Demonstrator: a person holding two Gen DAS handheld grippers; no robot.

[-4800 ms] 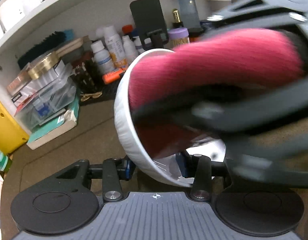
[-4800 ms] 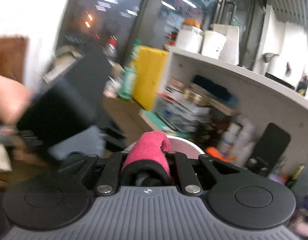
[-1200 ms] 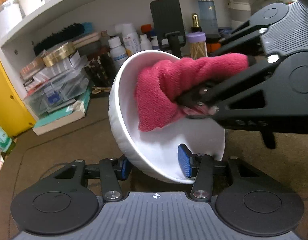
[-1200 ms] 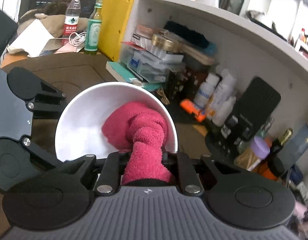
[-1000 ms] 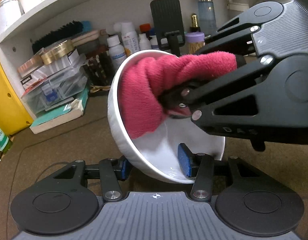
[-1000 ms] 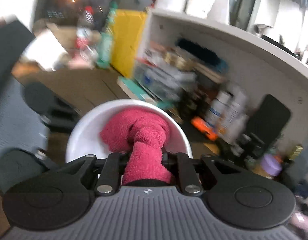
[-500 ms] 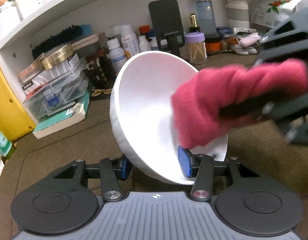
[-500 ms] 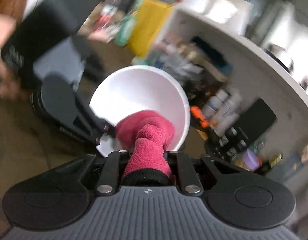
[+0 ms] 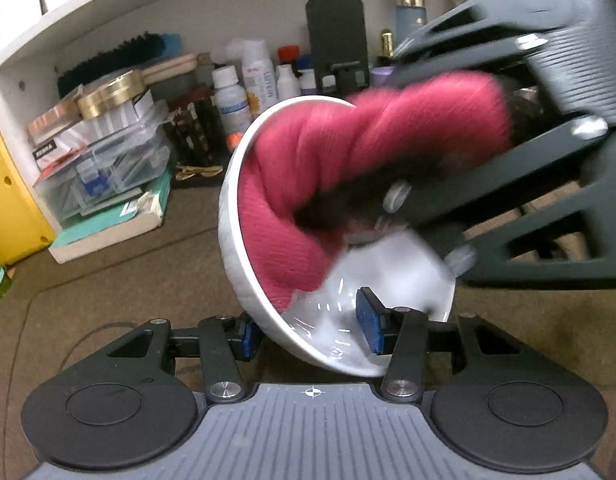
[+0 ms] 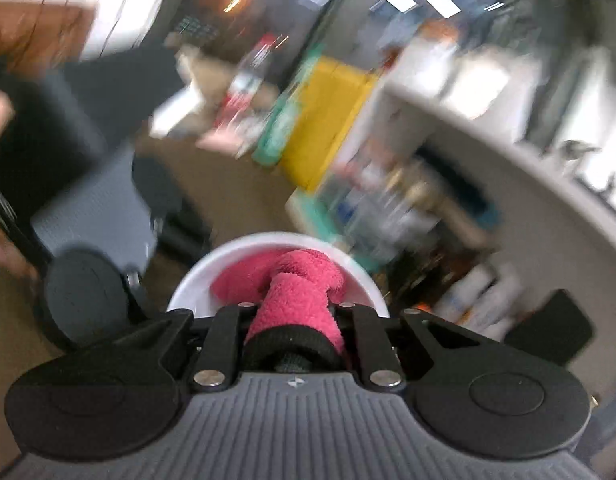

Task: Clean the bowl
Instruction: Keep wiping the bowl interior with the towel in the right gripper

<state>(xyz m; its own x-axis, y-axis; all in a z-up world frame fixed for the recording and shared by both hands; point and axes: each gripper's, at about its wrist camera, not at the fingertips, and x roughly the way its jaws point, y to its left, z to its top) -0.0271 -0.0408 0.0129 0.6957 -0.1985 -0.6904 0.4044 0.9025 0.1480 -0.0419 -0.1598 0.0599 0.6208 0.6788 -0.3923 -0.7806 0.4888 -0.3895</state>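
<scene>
Cloth (image 9: 308,184) in bowl (image 9: 244,280), R claw (image 10: 296,312) gripping.

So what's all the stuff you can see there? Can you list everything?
bowl: one, white, tilted, rim clamped by left gripper
cloth: one, pink, bunched inside bowl
phone stand: one, black, under shelf
bottles: several, mostly white, under shelf
clear boxes: a stack, left under shelf
book: one, teal, beneath the boxes
brush: one, black, above the boxes
yellow box: one, far left
table: one, brown
left hand-held gripper: black, blue pads, holding bowl
right hand-held gripper: black, shut on cloth
</scene>
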